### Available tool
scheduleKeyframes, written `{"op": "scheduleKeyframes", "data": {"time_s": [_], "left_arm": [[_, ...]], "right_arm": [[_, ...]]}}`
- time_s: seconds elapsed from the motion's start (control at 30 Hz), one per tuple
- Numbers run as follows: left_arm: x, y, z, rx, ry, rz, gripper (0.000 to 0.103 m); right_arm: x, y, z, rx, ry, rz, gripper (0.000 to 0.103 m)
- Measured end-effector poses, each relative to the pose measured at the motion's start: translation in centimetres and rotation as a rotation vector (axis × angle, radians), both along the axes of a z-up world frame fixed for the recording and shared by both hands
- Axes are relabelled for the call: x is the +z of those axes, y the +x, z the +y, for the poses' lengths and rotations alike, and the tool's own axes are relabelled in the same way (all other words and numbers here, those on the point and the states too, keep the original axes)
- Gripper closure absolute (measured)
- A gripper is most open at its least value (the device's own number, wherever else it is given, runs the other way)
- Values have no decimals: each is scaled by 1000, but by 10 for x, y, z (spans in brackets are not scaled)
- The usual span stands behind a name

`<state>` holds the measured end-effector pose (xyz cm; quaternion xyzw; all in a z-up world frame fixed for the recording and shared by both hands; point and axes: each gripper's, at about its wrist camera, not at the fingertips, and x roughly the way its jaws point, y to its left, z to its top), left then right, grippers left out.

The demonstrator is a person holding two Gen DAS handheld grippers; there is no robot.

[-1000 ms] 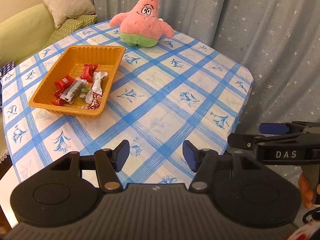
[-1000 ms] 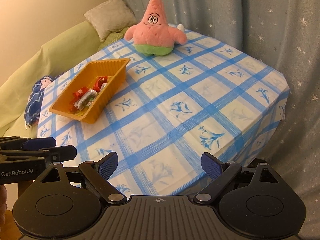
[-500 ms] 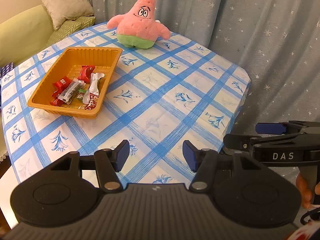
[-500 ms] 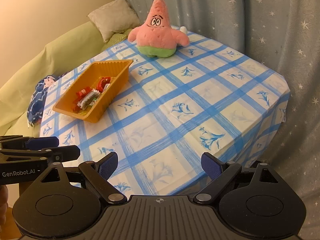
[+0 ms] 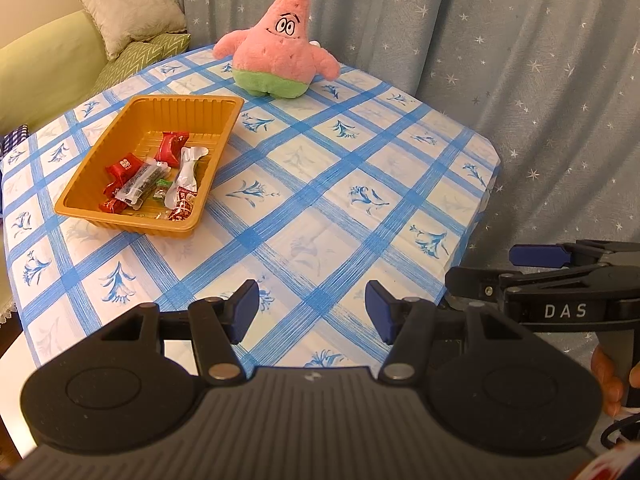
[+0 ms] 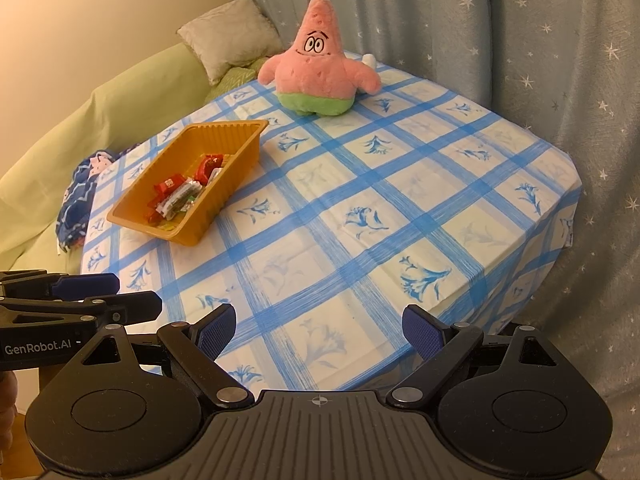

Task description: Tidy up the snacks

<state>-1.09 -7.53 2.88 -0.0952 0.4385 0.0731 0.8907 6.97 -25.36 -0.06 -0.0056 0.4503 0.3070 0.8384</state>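
The orange tray [image 5: 98, 152] sits on the left side of the counter [image 5: 320, 184], which wears a blue and white checked cloth. The tray is a long box shape. Its long side runs from near-left to far-right, so one short end points toward the pink star toy [image 5: 280, 56] at the far edge of the counter. The tray is well apart from the toy.

Inside the tray lie the snacks [image 5: 154, 180], all bunched at the near end. There are red wrapped candies, a white wrapped one, a dark bar in a clear wrapper, and a little green one. The far end of the tray is bare orange. In the right view the same tray [image 6: 224, 192] shows its tall side wall, with the snacks [image 6: 180, 192] peeking over it.

The left hand-held gripper [image 5: 310, 308] hangs over the near edge of the counter and tips downward. Its blue fingers are spread apart with nothing between them. The right hand-held gripper [image 6: 318, 330] hangs just beside it, also tipped downward. Its fingers are spread even wider and hold nothing. Both are well apart from the tray.

Behind the counter hangs a grey curtain [image 5: 500, 40] with little stars. A green sofa [image 6: 100, 120] with a cushion stands at the far left.
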Motion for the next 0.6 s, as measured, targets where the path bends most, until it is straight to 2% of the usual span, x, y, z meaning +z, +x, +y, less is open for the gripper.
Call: {"op": "scheduleKeyframes", "data": {"time_s": [0.6], "left_arm": [[1, 0, 0, 2, 1, -3, 47]], "right_arm": [[2, 0, 2, 2, -1, -1, 13]]}}
